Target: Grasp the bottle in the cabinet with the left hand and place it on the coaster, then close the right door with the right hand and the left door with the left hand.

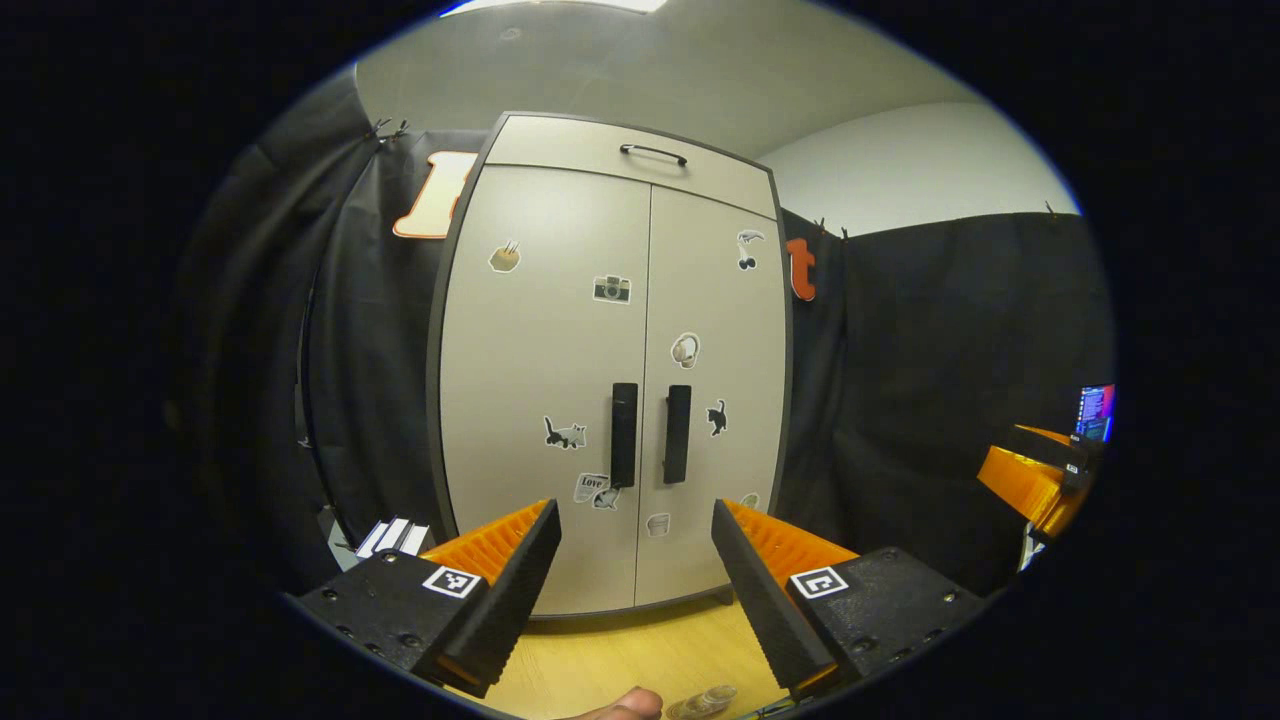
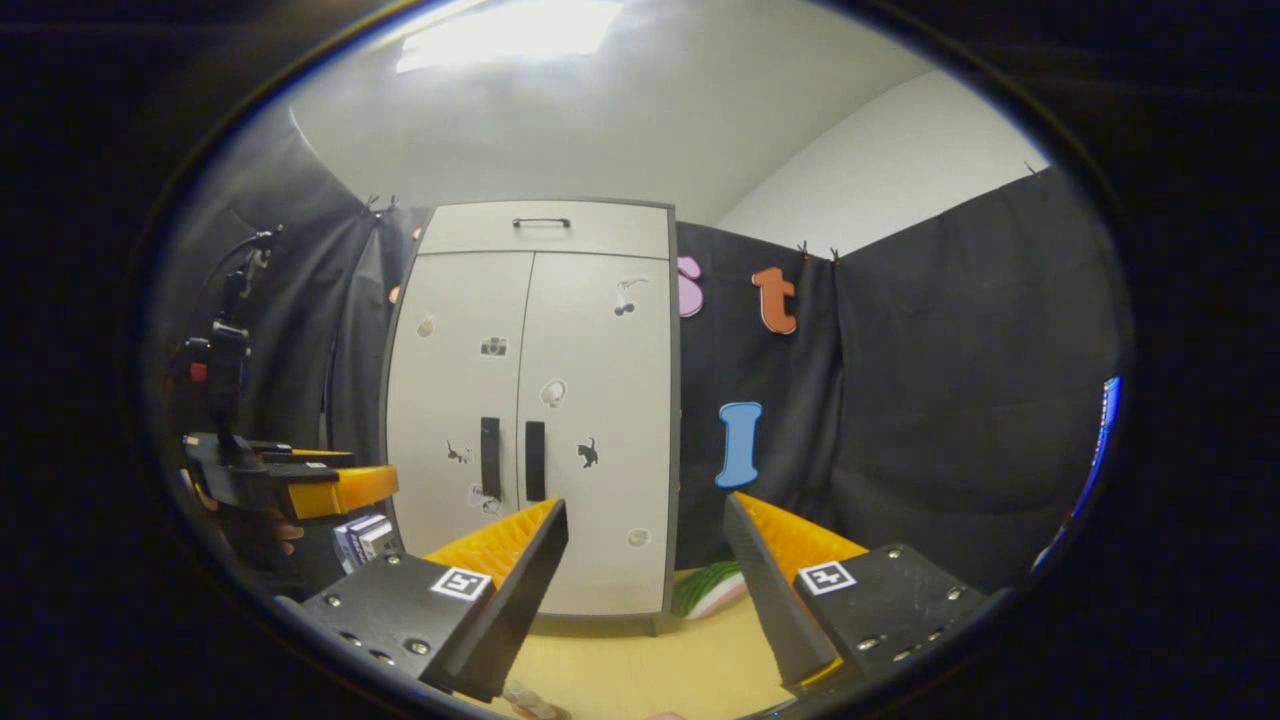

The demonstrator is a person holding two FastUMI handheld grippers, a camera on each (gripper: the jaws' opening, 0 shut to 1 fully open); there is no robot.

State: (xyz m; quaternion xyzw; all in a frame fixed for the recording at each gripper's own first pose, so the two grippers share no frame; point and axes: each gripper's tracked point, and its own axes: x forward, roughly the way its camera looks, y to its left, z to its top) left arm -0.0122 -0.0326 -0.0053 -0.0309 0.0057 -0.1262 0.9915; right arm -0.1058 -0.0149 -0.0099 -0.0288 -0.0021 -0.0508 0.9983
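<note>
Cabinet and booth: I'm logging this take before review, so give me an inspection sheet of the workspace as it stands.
Surface: wooden tabletop, bare in front of the cabinet.
Job's things: cabinet, both doors shut, two dark handles side by side; bottle top at the bottom edge of the left gripper view; coaster not made out.
Clutter: small box left of the cabinet; green and white item to its right.
Grippers: left gripper open, empty; right gripper open, empty.
Cables: nothing seen.
Surroundings: black cloth walls, white ceiling, lit screen.
</note>
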